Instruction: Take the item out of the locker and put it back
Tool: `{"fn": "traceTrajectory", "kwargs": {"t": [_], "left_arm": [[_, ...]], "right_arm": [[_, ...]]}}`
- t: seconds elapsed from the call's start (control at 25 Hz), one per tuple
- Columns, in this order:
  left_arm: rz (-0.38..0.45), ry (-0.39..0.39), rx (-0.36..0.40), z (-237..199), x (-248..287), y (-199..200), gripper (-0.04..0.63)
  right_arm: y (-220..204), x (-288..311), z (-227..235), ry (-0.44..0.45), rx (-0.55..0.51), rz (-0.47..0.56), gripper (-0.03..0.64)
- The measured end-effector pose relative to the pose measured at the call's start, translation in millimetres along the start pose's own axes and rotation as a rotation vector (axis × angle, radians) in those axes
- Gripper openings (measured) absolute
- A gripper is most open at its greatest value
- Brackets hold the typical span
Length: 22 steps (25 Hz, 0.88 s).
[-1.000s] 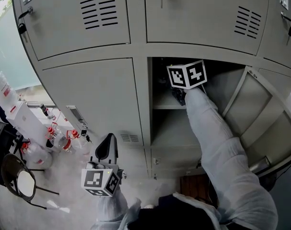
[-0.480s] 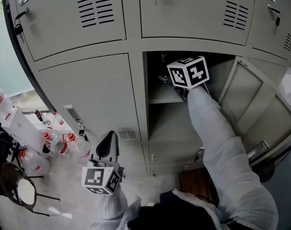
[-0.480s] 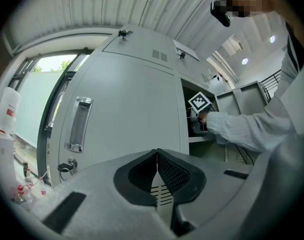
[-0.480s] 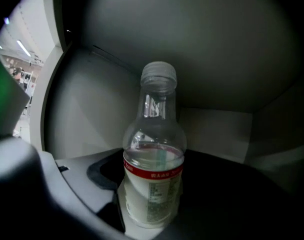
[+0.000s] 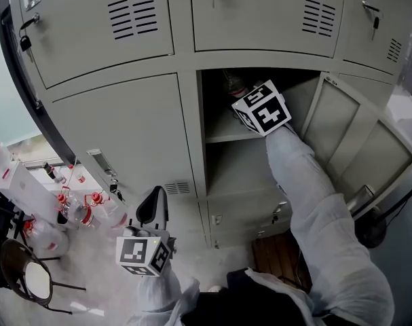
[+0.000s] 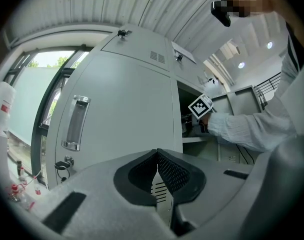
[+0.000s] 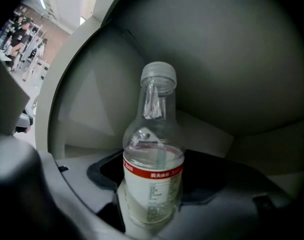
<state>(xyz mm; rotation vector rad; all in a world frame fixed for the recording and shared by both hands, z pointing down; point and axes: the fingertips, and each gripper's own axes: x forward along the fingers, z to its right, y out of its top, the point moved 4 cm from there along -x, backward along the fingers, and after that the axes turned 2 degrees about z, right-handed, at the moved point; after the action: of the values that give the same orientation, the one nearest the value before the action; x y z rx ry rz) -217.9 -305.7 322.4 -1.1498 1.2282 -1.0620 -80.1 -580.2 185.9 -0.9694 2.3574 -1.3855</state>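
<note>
Right gripper view first: the right gripper [image 7: 154,196] is clenched on a clear bottle [image 7: 153,149], its pads pressing the white label [image 7: 152,189] low on the body. The bottle stands upright across the jaws. Its long axis runs up the frame and its cap [image 7: 159,76] points at the top. Behind it we see the grey inner wall of the locker [image 7: 232,69], so the bottle is inside the open compartment.

Over to the left gripper view: the left gripper [image 6: 157,166] has its jaws pressed together with nothing between them. It faces the closed door [image 6: 126,109] just left of the open locker, and a pale sleeve [image 6: 247,129] reaches into the opening.

Head view now: the locker's own door [image 5: 348,131] is swung out to the right. The right gripper's marker cube [image 5: 262,107] sits at the locker's mouth, above the shelf [image 5: 222,129]. We cannot make the bottle out clearly here. The left gripper hangs low, well apart from the locker, down to its left.
</note>
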Motion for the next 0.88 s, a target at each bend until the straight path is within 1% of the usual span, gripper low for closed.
{"fn": "traceTrajectory", "kwargs": {"t": [0.24, 0.4, 0.52, 0.68, 0.88], "left_arm": [[-0.006, -0.018, 0.004, 4.1, -2.0, -0.9, 0.008], [-0.011, -0.019, 0.002, 3.7, -2.9, -1.5, 0.009], [-0.016, -0.029, 0.005, 5.1, -2.8, -1.6, 0.009], [-0.02, -0.053, 0.007, 8.8, -3.8, -2.2, 0.009], [-0.031, -0.092, 0.01, 14.9, -10.4, -5.7, 0.009]], "right_arm": [[-4.8, -8.2, -1.9, -0.034, -0.092, 0.01, 0.316], [-6.2, -13.9, -7.4, -0.04, -0.107, 0.026, 0.316], [-3.9, -21.5, -11.4, -0.051, -0.147, 0.029, 0.316], [-0.5, -34.0, -20.8, -0.05, -0.188, 0.027, 0.316], [-0.5, -51.1, -30.5, -0.087, -0.232, 0.021, 0.316]]}}
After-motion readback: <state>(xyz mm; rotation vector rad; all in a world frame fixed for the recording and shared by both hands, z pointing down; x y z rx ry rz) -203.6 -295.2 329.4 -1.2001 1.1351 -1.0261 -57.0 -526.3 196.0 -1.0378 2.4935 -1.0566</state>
